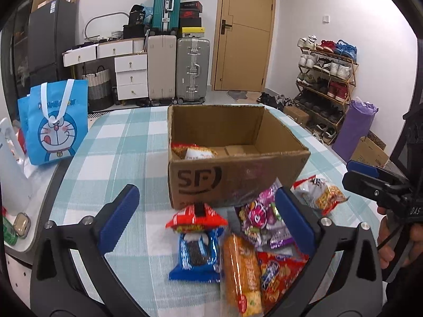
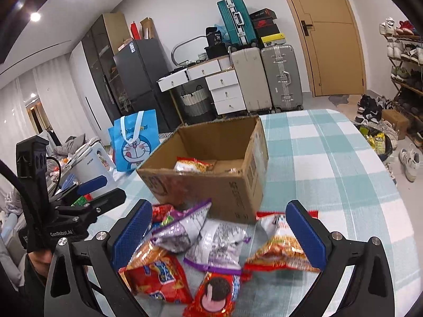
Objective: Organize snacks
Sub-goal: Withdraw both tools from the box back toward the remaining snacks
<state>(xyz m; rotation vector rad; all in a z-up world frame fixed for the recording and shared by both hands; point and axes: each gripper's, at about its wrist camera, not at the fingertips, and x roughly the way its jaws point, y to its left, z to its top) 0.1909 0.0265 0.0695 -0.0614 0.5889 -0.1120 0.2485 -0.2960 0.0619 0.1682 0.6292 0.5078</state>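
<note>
An open cardboard box [image 1: 238, 182] [image 2: 211, 185] stands on the checked table and holds one snack packet [image 1: 194, 152] [image 2: 194, 165]. Several snack packets lie in front of it: a blue cookie pack [image 1: 197, 253], a red packet [image 1: 197, 218], an orange bar [image 1: 242, 272], purple packets [image 1: 261, 216] [image 2: 214, 243], a red chip bag [image 2: 156, 277] and a red-white noodle packet [image 1: 321, 191] [image 2: 280, 245]. My left gripper [image 1: 208, 222] is open over the pile, empty. My right gripper [image 2: 219, 237] is open over the purple packets, empty. Each gripper shows in the other's view [image 1: 375, 185] [image 2: 90, 195].
A blue Doraemon bag [image 1: 56, 124] [image 2: 136, 140] stands at the table's left edge by a white appliance [image 1: 10, 169]. Suitcases, drawers, a fridge and a door line the back wall. A shoe rack [image 1: 327, 79] stands at the right.
</note>
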